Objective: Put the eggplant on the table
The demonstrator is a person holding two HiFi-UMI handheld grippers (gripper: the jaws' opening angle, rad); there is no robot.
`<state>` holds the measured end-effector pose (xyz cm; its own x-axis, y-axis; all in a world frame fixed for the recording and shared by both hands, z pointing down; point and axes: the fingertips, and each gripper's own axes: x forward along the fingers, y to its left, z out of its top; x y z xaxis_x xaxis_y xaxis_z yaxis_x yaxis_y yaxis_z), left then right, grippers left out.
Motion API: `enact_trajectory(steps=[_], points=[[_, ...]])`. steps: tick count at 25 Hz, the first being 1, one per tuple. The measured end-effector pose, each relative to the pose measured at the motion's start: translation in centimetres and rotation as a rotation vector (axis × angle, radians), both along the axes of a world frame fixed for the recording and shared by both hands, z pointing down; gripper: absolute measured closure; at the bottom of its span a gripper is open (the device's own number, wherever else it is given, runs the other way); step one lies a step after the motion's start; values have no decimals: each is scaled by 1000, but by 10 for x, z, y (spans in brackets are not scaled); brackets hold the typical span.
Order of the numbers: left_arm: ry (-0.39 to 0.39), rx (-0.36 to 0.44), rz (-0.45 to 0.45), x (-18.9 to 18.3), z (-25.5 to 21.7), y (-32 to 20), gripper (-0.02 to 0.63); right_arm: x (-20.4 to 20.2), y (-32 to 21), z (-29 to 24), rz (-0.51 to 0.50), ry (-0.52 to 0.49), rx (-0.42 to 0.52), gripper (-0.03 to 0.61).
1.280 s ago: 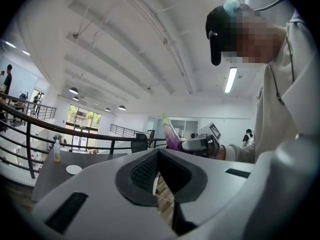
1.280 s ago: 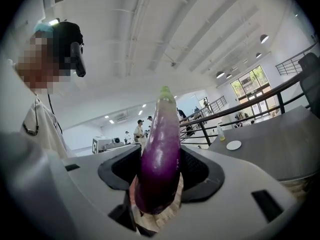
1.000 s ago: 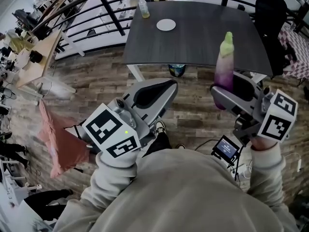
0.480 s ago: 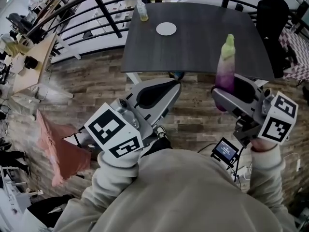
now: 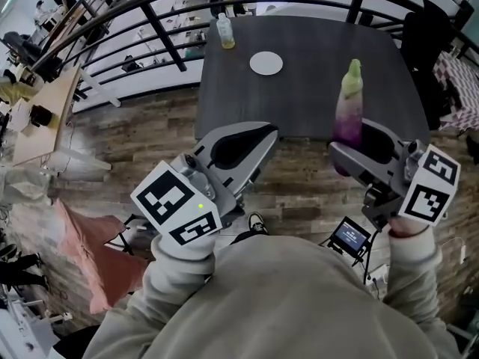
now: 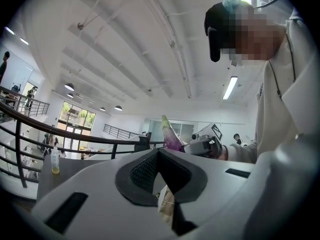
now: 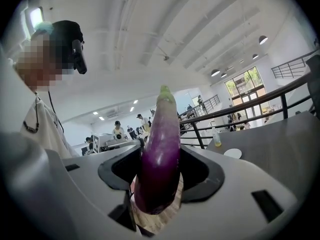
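A purple eggplant [image 5: 349, 111] with a pale green tip stands upright in my right gripper [image 5: 348, 146], which is shut on its lower half. In the right gripper view the eggplant [image 7: 161, 154] fills the gap between the jaws of that gripper [image 7: 160, 176]. In the head view it overlaps the near edge of the dark table [image 5: 314, 43]. My left gripper [image 5: 263, 132] is level beside it on the left, shut with nothing in it. Its pads [image 6: 150, 166] meet in the left gripper view, where the eggplant [image 6: 171, 136] shows beyond them.
A small bottle [image 5: 225, 31] and a white plate [image 5: 266, 63] sit on the table's far left part. A black railing [image 5: 150, 10] curves behind it and a black chair [image 5: 426, 43] stands at right. A pink cloth [image 5: 82, 253] and a small screen [image 5: 350, 234] are on the wooden floor.
Both grippers have moved forward toward the table, the right one carrying the eggplant. The table's near edge now lies closer, under the eggplant in the head view.
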<state>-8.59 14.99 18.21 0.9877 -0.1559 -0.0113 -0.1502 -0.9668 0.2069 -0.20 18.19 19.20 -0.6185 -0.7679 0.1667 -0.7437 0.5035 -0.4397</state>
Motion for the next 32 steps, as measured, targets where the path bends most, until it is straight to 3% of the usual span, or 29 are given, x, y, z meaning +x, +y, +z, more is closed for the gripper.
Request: enact_trajectory(steps=[4,12,18,27,32], points=[[4,-9,21,0,4,-27,609,0,-25,0,28,5,1,333],[-6,-34,34,33,23,-46,609,40,-45,14,51,-31,-18,333],[-14,-40,9,49,15,-76,609,54,-79,6,23,-34,-18,333],[-22,-15,-25,115,18,-138,609,122,-145,11,-19,-34,2,333],[-25,-3,-15,120,8,-144,609,124,-154,3,-26,-37,14,333]])
